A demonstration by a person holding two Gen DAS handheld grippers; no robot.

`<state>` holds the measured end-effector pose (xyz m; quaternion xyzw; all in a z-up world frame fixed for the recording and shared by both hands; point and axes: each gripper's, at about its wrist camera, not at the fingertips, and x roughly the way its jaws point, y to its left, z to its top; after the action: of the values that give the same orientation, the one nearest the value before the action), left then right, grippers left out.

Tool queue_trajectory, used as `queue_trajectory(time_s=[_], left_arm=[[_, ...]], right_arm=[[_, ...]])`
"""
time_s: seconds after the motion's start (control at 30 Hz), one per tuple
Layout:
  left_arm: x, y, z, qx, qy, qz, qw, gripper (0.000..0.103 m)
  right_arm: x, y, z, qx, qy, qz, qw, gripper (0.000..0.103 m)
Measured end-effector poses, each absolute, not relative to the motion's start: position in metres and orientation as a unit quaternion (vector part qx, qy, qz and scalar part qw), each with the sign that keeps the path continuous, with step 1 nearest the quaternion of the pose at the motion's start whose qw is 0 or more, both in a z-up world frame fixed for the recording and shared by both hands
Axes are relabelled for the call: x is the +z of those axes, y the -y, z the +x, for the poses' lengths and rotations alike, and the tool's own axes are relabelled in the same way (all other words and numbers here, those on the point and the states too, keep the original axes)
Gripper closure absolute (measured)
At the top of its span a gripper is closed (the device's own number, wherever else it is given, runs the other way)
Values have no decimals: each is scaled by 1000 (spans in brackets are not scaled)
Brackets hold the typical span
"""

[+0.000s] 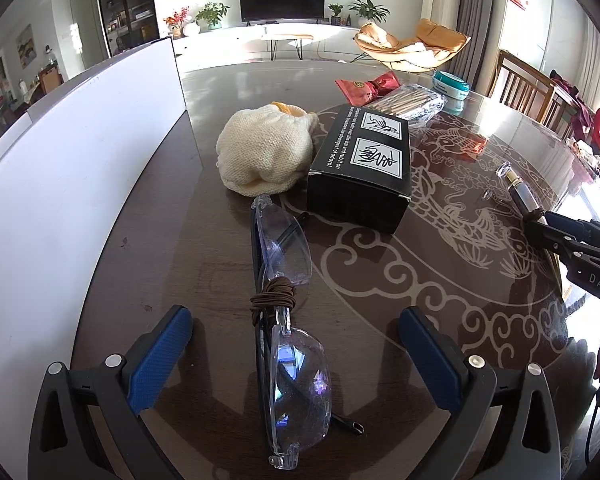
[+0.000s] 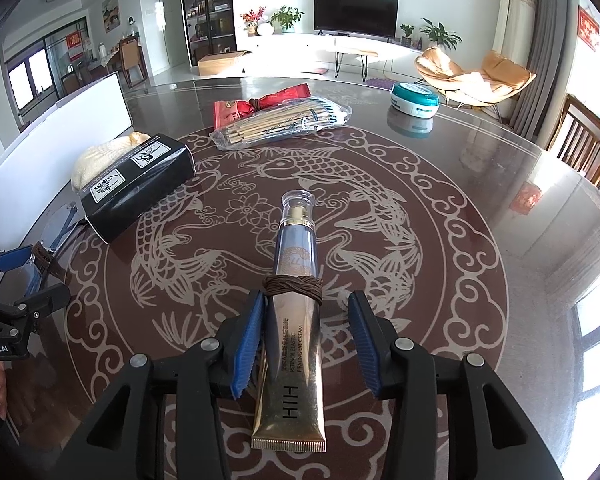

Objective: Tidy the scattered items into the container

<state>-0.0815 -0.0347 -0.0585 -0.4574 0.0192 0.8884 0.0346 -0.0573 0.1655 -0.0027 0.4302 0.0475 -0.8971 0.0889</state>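
At far left stands the white container [image 1: 80, 152]; beside it the left gripper [image 1: 296, 344] straddles the clear glasses [image 1: 288, 320], jaws wide apart. The right gripper [image 2: 306, 340] brackets the eye-cream tube [image 2: 296, 320] on the table [image 2: 480, 240], left pad seemingly touching, right pad clear. Pick-up stage: each must close, lift, then carry leftward.

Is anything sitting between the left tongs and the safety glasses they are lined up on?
Nothing visible. The safety glasses lie lengthwise in the gap of the open left tongs, with bare table on either side. The black box and knitted cream pouch sit beyond the glasses' far end.
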Motion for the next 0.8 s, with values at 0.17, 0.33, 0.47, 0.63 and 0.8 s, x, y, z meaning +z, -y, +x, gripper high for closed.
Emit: queue_trajectory(time_s=[0.17,0.33,0.47,0.63,0.8], left_arm=[[-59,35,-82,888,-19,-457,35,0],[-59,35,-82,888,-19,-457,35,0],[-59,35,-82,889,-19,-457,33,0],[-59,35,-82,889,-19,-457,33,0],[-59,35,-82,889,-19,-457,33,0]], right_arm=[[-3,-165,-58,-896,-49,432,91,48],[-8,-162,-62,-889,-52,446,91,6],[-10,-165,-64,-886,-47,452,89,2],[-10,-164,-63,-885,-48,455,89,0],[-11,-164,-63,-885,-48,455,88,0]])
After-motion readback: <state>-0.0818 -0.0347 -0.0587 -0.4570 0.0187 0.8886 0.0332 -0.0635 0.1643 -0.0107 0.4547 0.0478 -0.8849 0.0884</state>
